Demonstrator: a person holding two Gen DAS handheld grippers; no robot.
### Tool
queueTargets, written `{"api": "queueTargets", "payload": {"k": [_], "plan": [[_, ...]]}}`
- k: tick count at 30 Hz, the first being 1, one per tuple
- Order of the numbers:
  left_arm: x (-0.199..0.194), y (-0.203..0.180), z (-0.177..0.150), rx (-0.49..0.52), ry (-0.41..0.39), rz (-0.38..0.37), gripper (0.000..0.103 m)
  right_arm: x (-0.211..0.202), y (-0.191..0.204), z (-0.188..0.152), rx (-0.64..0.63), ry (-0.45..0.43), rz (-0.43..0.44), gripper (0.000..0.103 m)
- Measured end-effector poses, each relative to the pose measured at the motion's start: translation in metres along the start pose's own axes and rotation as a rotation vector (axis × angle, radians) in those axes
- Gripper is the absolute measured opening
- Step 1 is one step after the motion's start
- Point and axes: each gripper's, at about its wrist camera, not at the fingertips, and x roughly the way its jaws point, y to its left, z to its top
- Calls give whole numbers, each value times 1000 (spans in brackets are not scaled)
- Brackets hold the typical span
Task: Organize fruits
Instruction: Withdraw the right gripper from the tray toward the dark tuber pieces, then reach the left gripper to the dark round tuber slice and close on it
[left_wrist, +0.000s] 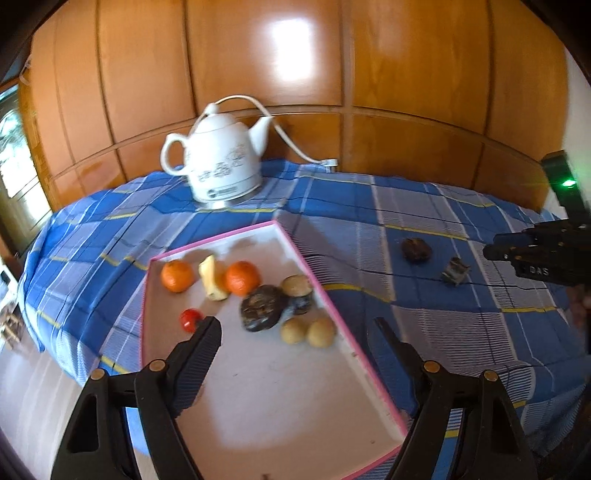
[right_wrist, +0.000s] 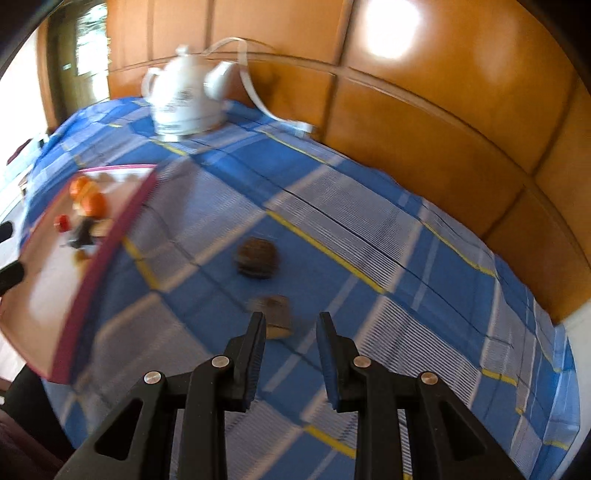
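A white tray with a pink rim (left_wrist: 325, 295) lies on the blue checked cloth and holds two oranges (left_wrist: 177, 275), a banana piece (left_wrist: 212, 280), a small red fruit (left_wrist: 190, 319), dark fruits (left_wrist: 263, 308) and round tan fruits (left_wrist: 320, 332). My left gripper (left_wrist: 295, 325) is open and empty above the tray. Two loose pieces lie on the cloth to the right: a round dark fruit (right_wrist: 256, 257) and a smaller brown piece (right_wrist: 275, 314). My right gripper (right_wrist: 291, 317) is open, with the brown piece just beyond and between its fingertips. The tray also shows in the right wrist view (right_wrist: 110, 243).
A white teapot-style kettle (left_wrist: 221, 162) with a cord (left_wrist: 291, 146) stands at the back of the table against wooden wall panels. The cloth's edge drops off at the left and front. The right gripper's body (left_wrist: 546, 254) shows at the right of the left wrist view.
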Motion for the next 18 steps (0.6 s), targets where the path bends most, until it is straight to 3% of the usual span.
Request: {"api": "queueTargets", "payload": {"k": [4,10,18], "plan": [[9,-15,12,19,23,-52,77,11,-31,-7,129,18,23,28],[34,-39,33,33,83,-161,61,20,-50,-9,263,69,60,28],[90,-62,63,-57,219,-269,61,23,-55,-10,295,95,42,28]]}}
